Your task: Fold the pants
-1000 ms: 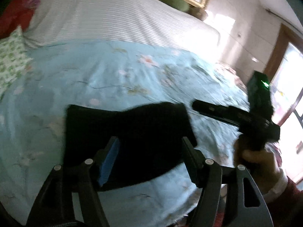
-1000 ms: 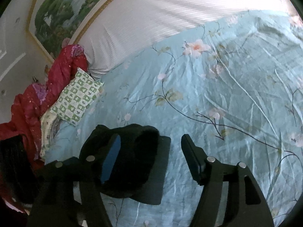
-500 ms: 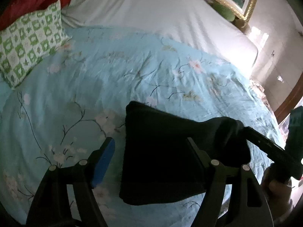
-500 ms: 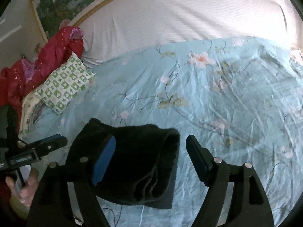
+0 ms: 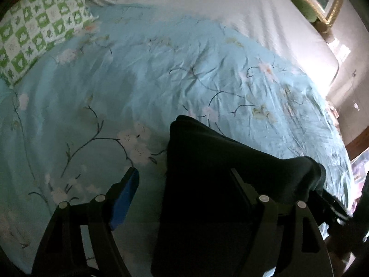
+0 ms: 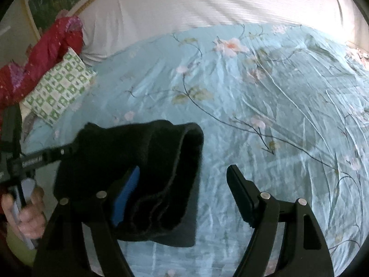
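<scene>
Both grippers' fingers (image 6: 125,191) open, pants (image 6: 143,161) between

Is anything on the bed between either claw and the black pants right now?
Nothing visible. The folded black pants lie on the blue floral bedspread, right beneath the open left claw and right claw. The green checked pillow sits well off to the side.

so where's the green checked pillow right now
The green checked pillow sits at the left edge of the floral bedspread, upper left in both wrist views, beside the red bedding.
</scene>
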The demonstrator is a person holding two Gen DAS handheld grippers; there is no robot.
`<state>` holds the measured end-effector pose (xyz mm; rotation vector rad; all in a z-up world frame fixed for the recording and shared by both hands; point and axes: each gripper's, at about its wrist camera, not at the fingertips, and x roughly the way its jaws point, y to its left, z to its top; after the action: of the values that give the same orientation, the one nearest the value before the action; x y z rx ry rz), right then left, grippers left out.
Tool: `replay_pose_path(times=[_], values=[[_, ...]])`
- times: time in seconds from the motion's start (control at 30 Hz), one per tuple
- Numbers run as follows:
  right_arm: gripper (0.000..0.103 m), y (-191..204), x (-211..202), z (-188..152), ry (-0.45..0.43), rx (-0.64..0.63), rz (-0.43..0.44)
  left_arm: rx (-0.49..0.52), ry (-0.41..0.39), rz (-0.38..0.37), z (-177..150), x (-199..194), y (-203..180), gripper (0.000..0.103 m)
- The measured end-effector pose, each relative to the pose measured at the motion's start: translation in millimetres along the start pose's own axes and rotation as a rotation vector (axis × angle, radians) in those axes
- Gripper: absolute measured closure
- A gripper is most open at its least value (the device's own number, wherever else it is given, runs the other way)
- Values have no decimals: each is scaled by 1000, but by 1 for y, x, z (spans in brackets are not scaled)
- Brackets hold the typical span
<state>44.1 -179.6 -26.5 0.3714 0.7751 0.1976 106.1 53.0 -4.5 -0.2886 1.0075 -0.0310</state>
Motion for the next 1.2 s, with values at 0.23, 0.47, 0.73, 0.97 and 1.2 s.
replay_pose_path(times=[0.23, 0.47, 0.73, 0.97, 1.2], values=[[25, -15, 24, -1, 13, 8, -1, 14, 25, 39, 6, 20, 1, 24], [25, -24, 25, -5, 36, 40, 64, -10, 42, 1, 2, 14, 8, 24], [27, -33, 18, -9, 86, 170, 228, -11, 35, -60, -19, -18, 15, 26], [32, -35, 25, -24, 110, 163, 291, -7, 78, -85, -34, -5, 18, 24], [34, -44, 35, -25, 129, 201, 369, -32, 91, -121, -36, 8, 22, 34]])
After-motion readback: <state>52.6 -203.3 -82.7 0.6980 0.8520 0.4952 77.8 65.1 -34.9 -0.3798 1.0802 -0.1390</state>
